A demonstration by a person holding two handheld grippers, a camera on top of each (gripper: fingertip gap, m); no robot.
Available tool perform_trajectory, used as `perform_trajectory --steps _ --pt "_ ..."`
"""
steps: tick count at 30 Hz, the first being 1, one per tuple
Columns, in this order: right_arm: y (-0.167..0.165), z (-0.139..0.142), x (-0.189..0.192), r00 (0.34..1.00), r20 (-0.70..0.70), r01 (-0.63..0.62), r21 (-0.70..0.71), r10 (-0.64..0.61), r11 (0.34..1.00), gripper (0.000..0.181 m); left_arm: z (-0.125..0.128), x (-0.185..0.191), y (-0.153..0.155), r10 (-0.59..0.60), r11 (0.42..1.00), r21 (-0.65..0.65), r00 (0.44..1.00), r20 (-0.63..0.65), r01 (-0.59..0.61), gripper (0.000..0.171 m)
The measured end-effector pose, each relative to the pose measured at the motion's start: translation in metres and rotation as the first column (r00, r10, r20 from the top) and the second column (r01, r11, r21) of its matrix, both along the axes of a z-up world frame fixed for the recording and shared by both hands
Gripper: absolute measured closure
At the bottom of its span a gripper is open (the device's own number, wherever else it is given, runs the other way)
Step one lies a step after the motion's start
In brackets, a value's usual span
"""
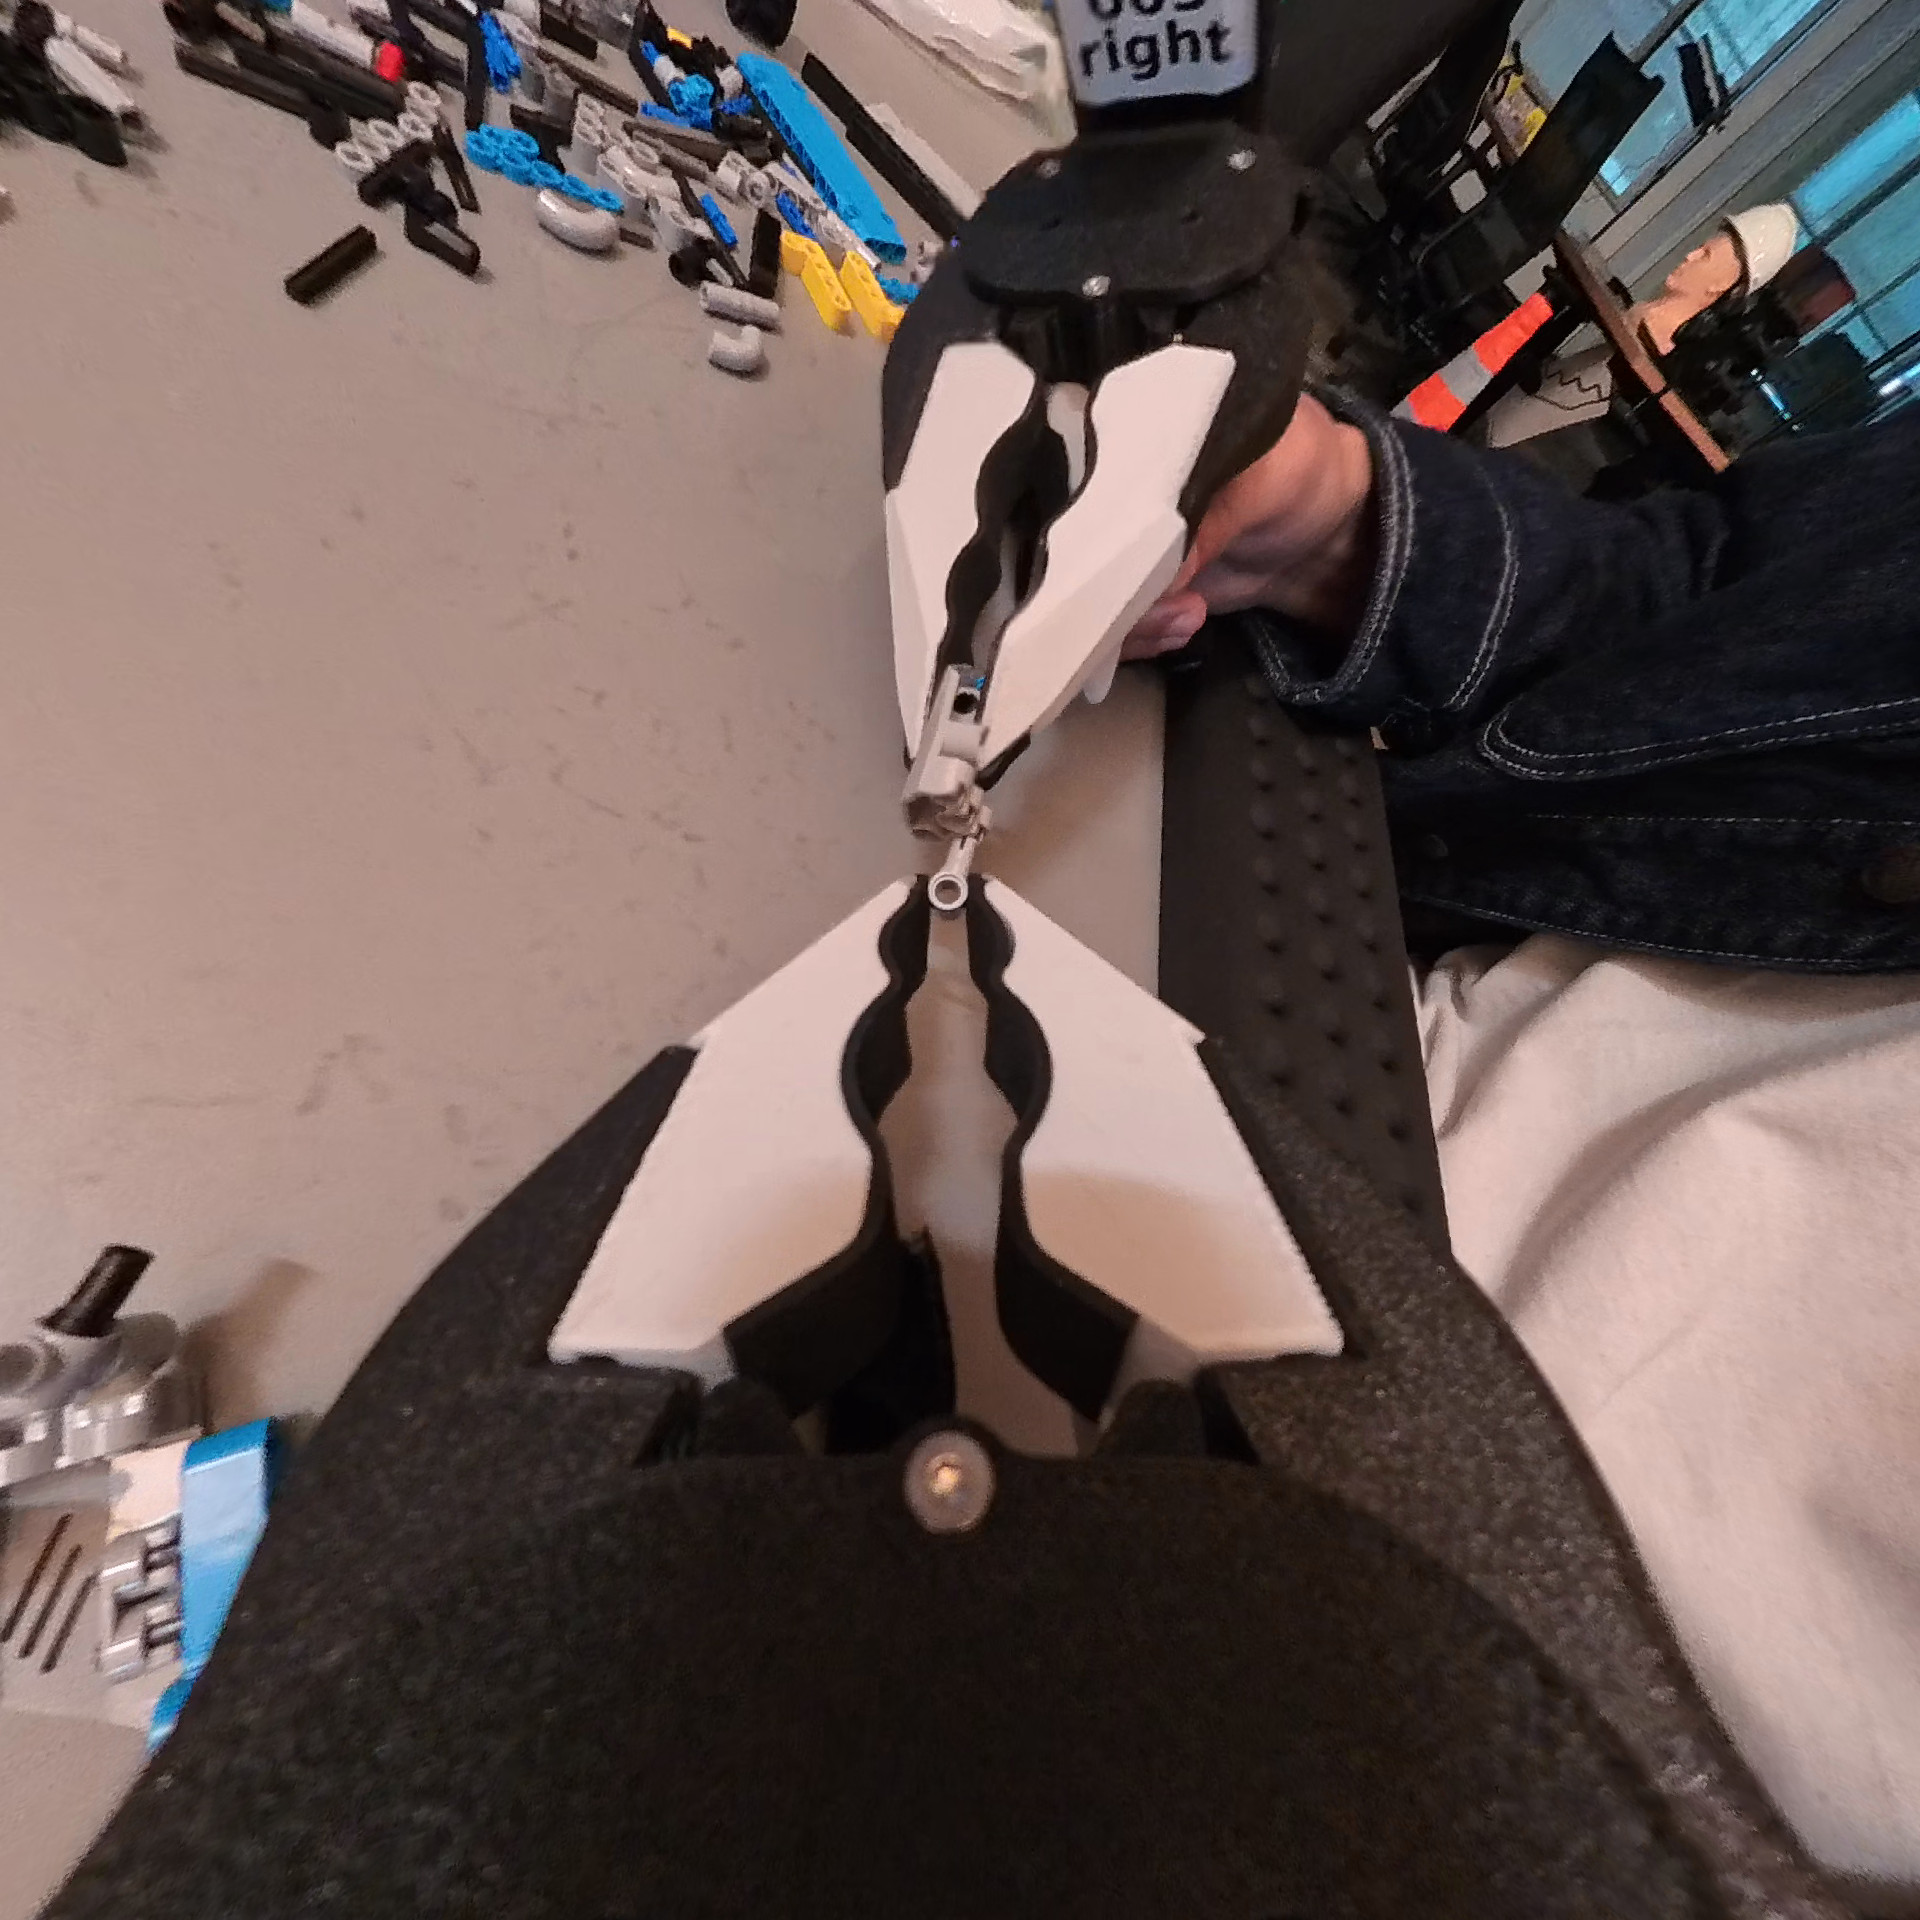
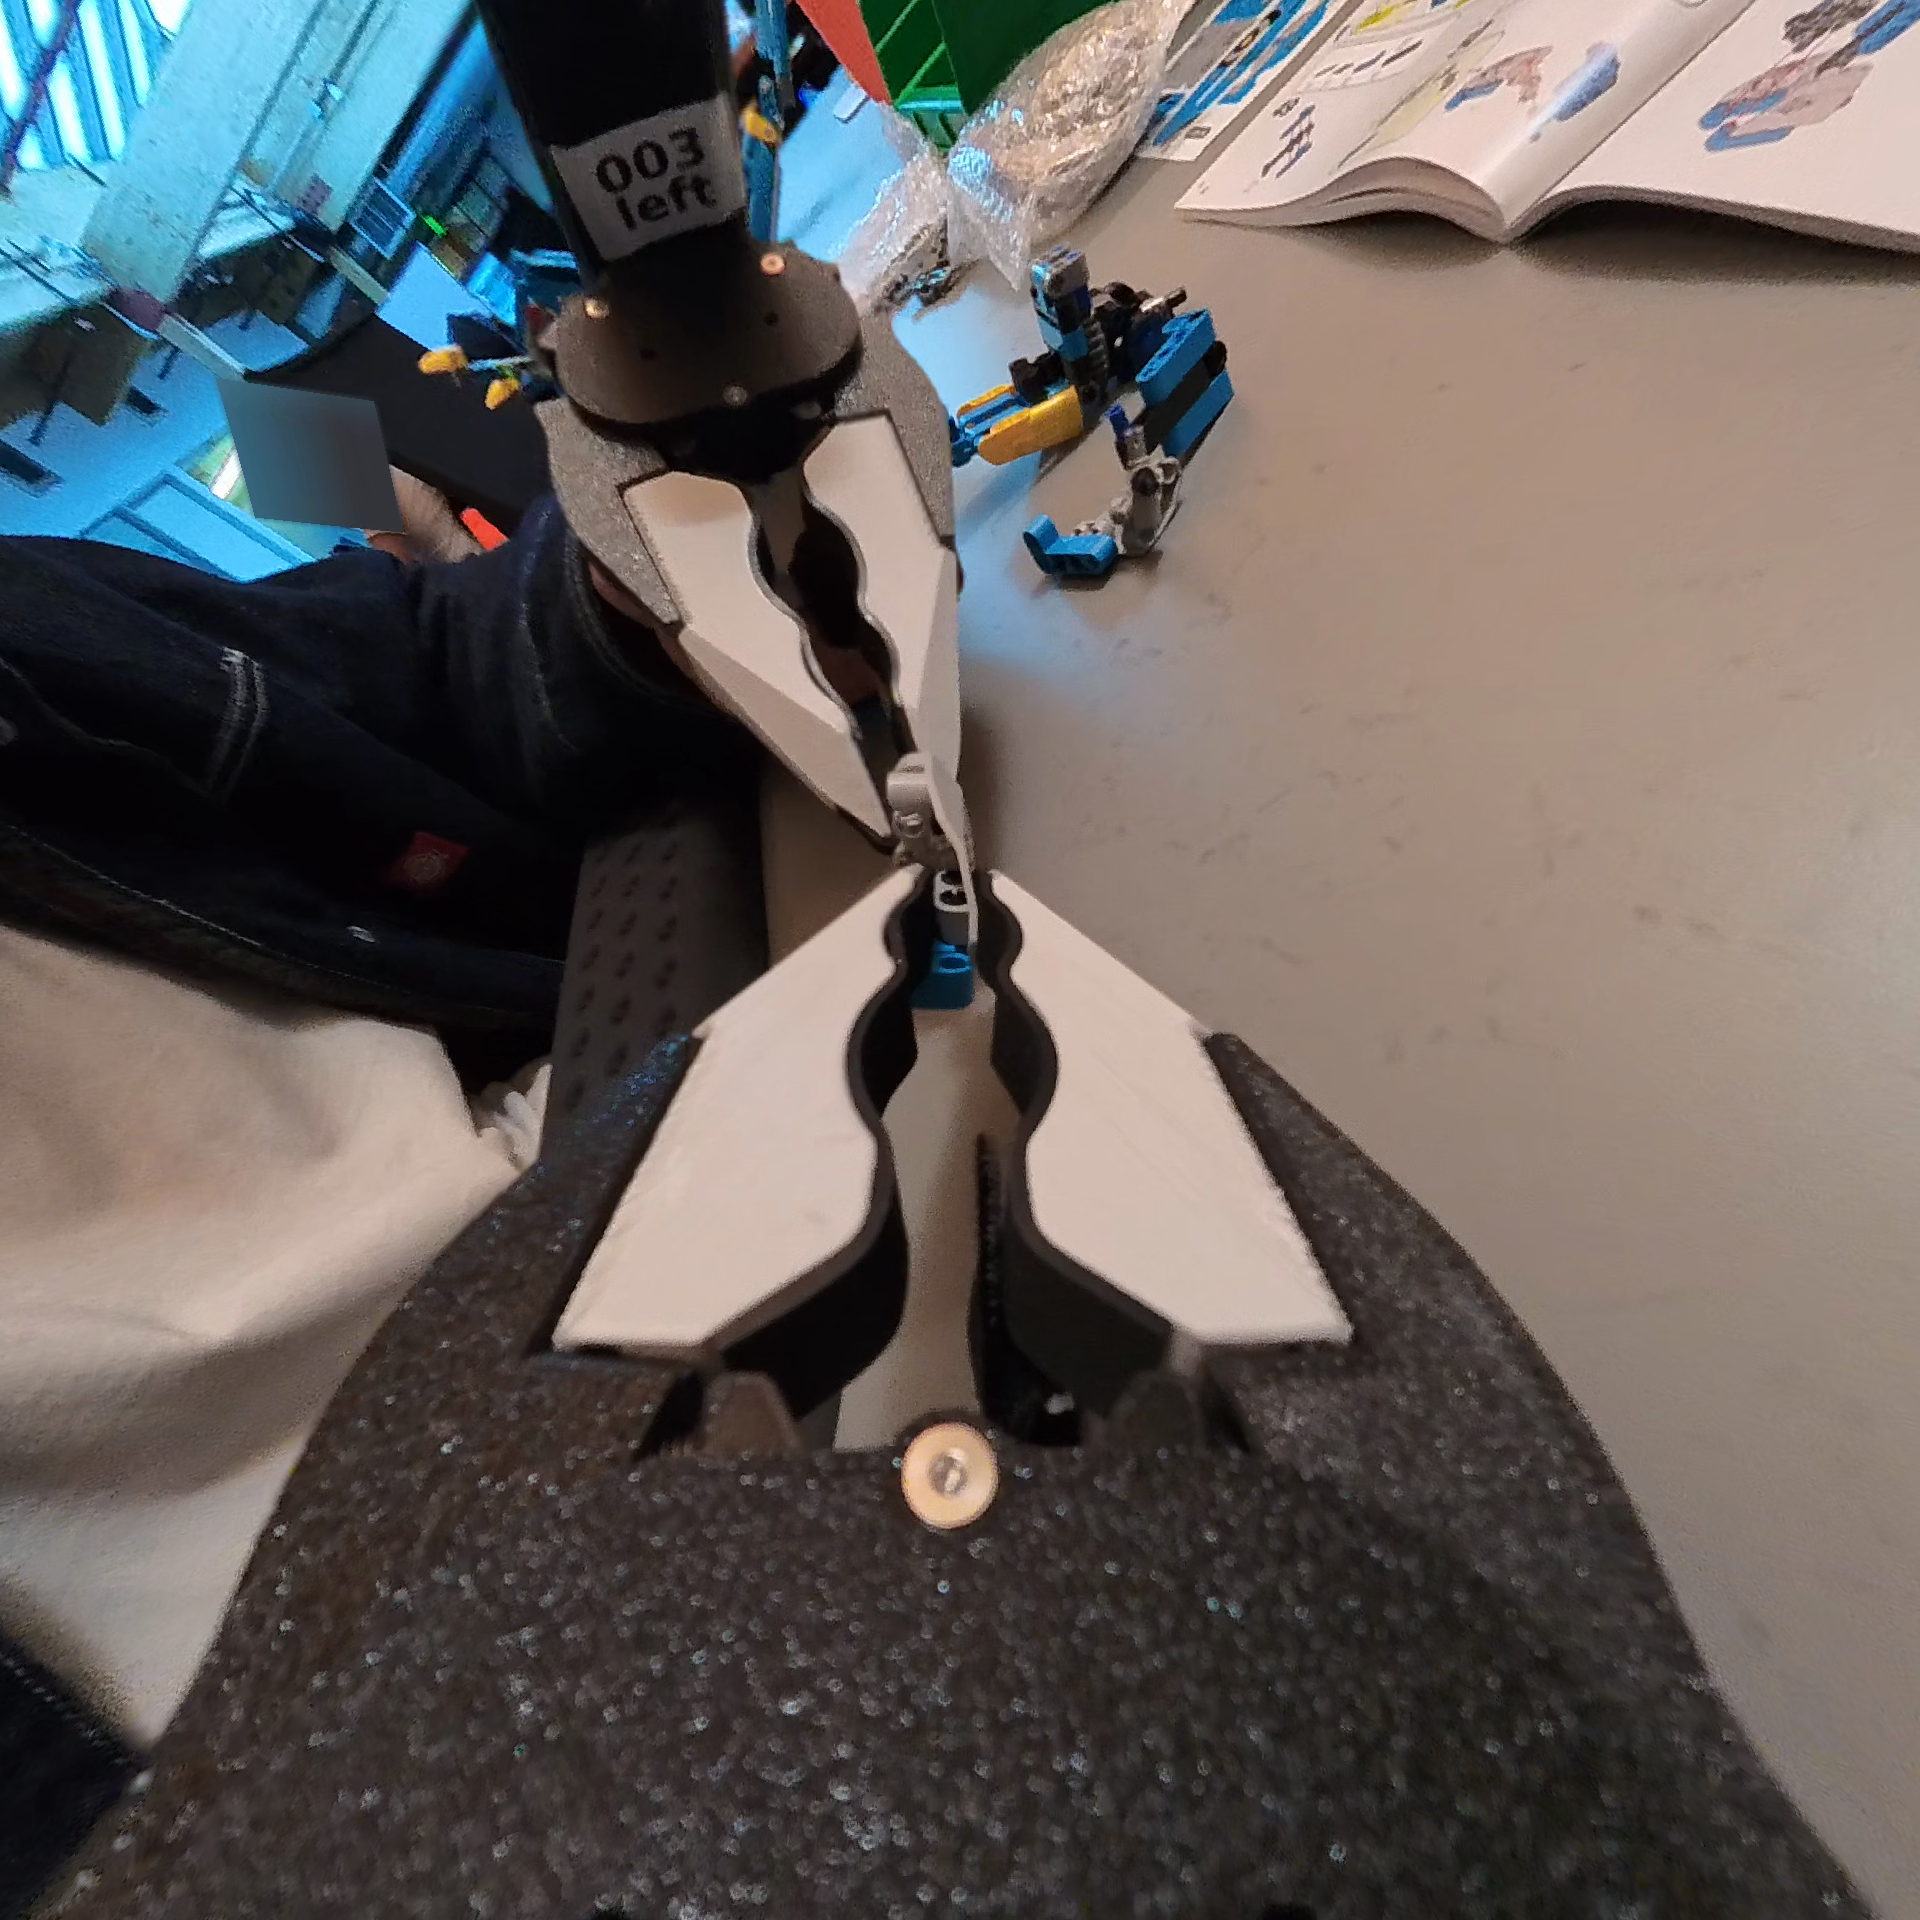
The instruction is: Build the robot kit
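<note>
Grey connector pieces meet tip to tip above the tabletop [image 1: 312,727]: my left gripper [image 1: 948,891] has its fingers clamped on a small grey pin connector [image 1: 951,878], my right gripper [image 2: 951,914] pinches a grey-and-blue connector piece [image 2: 948,940].

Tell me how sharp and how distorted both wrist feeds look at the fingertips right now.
Left wrist view: the left gripper and its small grey pin are sharp; the brick pile bends and softens towards the corner; light is soft, without glare. Right wrist view: the right gripper and its grey-and-blue piece are fairly clear; the booklet curves; the background windows look washed out.
</note>
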State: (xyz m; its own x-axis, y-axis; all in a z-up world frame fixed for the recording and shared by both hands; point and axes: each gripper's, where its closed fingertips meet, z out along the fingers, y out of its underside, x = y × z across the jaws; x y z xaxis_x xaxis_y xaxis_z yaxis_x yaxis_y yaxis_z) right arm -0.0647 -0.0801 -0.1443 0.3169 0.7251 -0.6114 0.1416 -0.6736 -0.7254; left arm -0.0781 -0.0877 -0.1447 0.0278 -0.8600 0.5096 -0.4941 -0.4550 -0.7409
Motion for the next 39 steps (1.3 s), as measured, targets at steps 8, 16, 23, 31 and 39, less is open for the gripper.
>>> perform_trajectory --steps 8,16,23,31,39 --pt "0.002 -0.008 0.000 0.995 0.102 0.008 0.095 -0.017 0.995 0.175 -0.008 0.001 0.001 0.008 0.996 -0.091 1.000 -0.004 -0.009 0.166" --pt "-0.002 -0.006 -0.003 0.999 0.031 -0.017 -0.021 0.018 1.000 0.175 -0.003 0.004 -0.003 -0.006 0.994 -0.108 1.000 0.030 0.009 0.166" --pt "0.002 -0.006 -0.002 1.000 0.026 0.010 -0.023 -0.010 1.000 0.175 -0.001 0.005 0.002 0.025 0.994 -0.105 0.999 0.041 -0.020 0.166" --pt "0.023 0.040 -0.002 0.986 -0.155 0.071 0.037 -0.064 0.997 0.175 0.040 -0.006 0.029 0.113 0.993 0.021 0.971 0.211 -0.120 0.162" --pt "0.095 0.092 -0.016 0.985 0.047 0.149 0.246 -0.166 0.958 0.175 0.063 -0.021 0.059 0.262 0.965 -0.089 0.913 0.313 -0.246 0.156"
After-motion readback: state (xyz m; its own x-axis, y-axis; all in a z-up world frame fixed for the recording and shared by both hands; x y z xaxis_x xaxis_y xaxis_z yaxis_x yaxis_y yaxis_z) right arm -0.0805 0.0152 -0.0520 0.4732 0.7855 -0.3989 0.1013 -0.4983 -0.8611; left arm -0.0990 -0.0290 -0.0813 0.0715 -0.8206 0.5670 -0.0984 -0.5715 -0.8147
